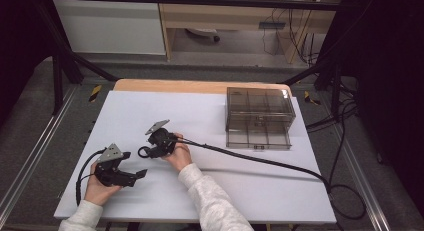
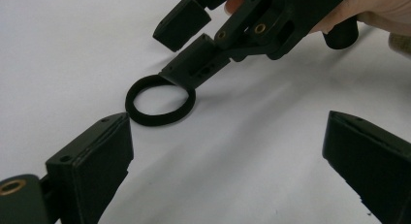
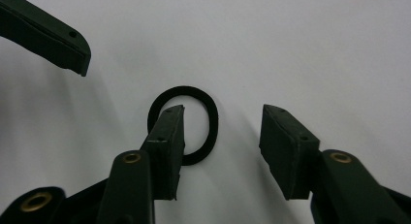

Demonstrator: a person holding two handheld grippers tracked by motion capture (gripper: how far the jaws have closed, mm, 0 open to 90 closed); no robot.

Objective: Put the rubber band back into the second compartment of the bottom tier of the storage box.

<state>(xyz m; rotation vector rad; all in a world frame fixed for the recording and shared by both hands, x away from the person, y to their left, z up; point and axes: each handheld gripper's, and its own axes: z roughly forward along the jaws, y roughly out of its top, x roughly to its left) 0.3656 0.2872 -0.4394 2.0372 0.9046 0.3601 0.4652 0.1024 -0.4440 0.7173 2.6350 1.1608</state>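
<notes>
My right tongs [image 3: 220, 136] hang half spread over the black ring [image 3: 183, 125], one jaw set inside the loop, the other outside at 3 o'clock, gripping nothing yet. The ring lies flat on the white bench [image 1: 200, 116], at about 8 o'clock from the clear drawer box [image 1: 259, 117]. My left tongs [image 2: 228, 161] wait wide apart, empty, just beside it. Closing off-centre, I judge, could skid the thin band away or pinch only its edge.

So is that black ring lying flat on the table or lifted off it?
Flat. The black ring rests on the white table, one right hand-held gripper jaw reaching inside its loop.
</notes>
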